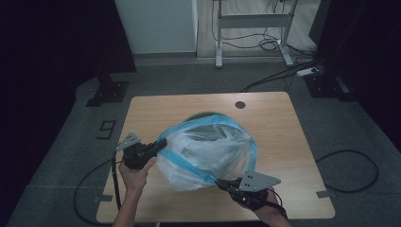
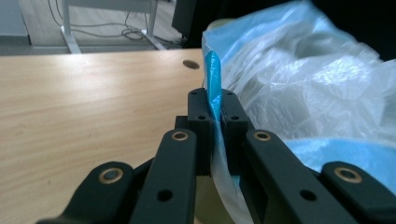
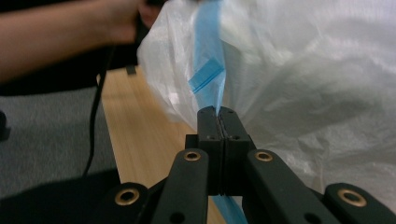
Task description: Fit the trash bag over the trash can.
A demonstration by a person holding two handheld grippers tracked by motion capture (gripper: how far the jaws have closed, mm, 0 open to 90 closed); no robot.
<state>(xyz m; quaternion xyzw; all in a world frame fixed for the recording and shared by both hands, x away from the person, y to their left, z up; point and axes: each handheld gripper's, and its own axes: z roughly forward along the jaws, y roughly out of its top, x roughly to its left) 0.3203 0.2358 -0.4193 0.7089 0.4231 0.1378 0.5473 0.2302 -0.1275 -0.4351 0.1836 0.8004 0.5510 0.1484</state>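
Holding the bag [image 1: 208,151] on the bench [image 1: 283,142], both grippers, left [image 1: 161,144] and right [image 1: 221,183], pinch its blue rim. Pulling too hard could rip the thin plastic.

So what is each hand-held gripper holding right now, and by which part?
Both hold the clear plastic bag by its blue rim band: the left hand-held gripper and the right hand-held gripper are each shut on it.

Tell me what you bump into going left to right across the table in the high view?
Left gripper → plastic bag → right gripper, with the wooden table bare beyond it.
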